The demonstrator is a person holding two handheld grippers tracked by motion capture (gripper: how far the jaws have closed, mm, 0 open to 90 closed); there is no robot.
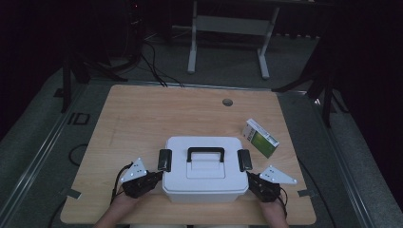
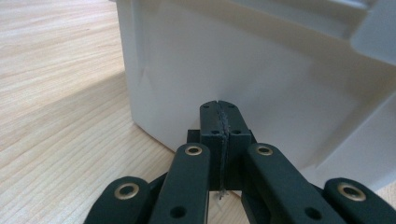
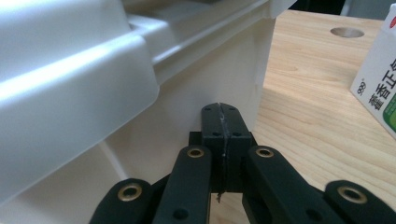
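Observation:
A white plastic box [image 1: 204, 168] with a black handle [image 1: 205, 152] and a black latch on each side stands at the near middle of the wooden table [image 1: 142, 114]. My left gripper [image 1: 157, 177] is shut with nothing in it, its tips right at the box's left wall [image 2: 243, 65]. On the other side my right gripper [image 1: 250, 178] is shut and empty too, pointing at the box's right wall [image 3: 196, 107] under the lid's rim. The left gripper's [image 2: 218, 105] and the right gripper's [image 3: 219, 107] jaws meet flat, pad on pad.
A green and white carton [image 1: 260, 137] lies on the table to the right of the box, also seen close by as the carton [image 3: 378, 88]. A round cable hole [image 1: 227, 102] sits near the far edge. A desk frame stands beyond the table.

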